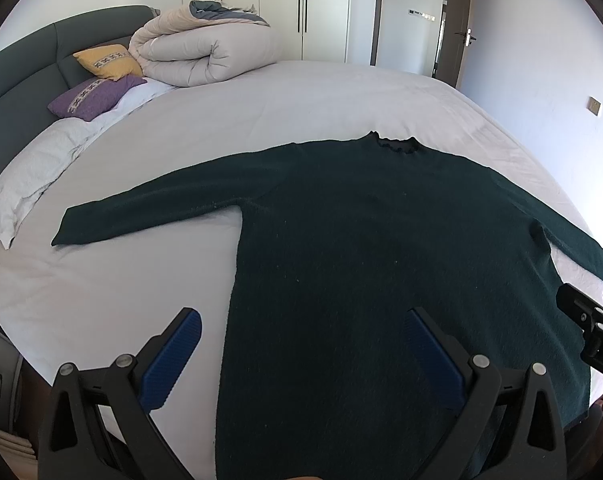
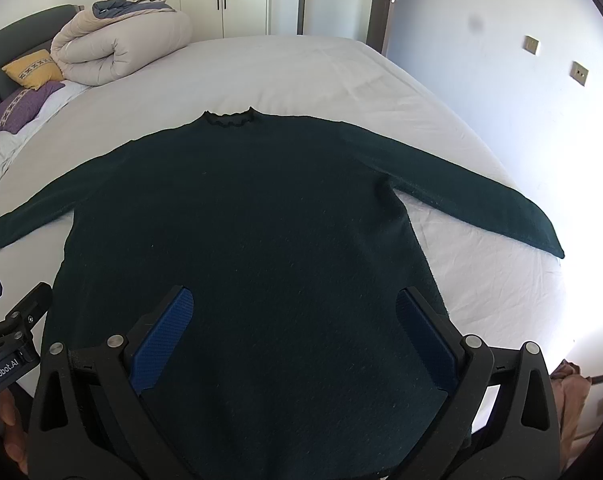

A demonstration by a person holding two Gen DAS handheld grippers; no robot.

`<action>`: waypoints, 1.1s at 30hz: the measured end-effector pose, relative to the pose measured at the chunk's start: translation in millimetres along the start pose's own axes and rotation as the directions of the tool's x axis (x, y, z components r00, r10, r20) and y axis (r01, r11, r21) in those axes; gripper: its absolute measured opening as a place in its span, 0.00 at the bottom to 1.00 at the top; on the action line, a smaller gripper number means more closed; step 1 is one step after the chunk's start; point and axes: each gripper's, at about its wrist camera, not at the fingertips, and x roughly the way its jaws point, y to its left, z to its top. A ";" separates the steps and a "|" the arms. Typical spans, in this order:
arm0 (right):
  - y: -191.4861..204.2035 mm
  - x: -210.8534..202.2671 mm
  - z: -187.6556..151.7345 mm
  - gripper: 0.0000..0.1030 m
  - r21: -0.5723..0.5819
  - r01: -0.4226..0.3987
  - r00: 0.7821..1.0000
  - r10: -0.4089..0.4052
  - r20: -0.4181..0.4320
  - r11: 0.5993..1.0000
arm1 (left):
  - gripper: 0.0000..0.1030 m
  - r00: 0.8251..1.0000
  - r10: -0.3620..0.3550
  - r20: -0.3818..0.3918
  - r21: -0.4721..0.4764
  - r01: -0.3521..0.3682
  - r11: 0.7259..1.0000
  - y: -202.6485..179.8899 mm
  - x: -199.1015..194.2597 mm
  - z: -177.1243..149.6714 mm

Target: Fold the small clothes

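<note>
Left wrist view, item one: dark green sweater (image 1: 341,240), flat on the bed (image 1: 301,92), collar at twelve o'clock, hem toward me, both sleeves spread at nine and three; I judge it laid out this way for folding, no fold made yet. Item two: my left gripper (image 1: 301,352), jaws spread wide, hovering over the hem's left edge, pinching nothing. Item three: my right gripper (image 2: 295,332), jaws equally spread over the hem, empty. Item four: rolled duvet (image 1: 205,48) and cushions (image 1: 101,80) at ten o'clock, well apart.
</note>
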 end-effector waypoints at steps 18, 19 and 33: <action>3.8 3.3 -6.7 1.00 -0.003 -0.001 1.000 0.001 -0.011 1.000 | 1.00 1.000 -0.003 -0.006 -0.003 0.003 1.000 1.7 1.5 -6.3; 3.7 3.4 -6.6 1.00 -0.003 -0.001 1.000 0.001 -0.012 1.000 | 1.00 1.000 -0.003 -0.006 -0.003 0.003 1.000 1.7 1.5 -6.5; 4.7 3.8 -8.2 1.00 -0.004 -0.001 1.000 0.001 -0.014 1.000 | 1.00 1.000 -0.003 -0.008 -0.002 0.003 1.000 1.4 1.7 -7.0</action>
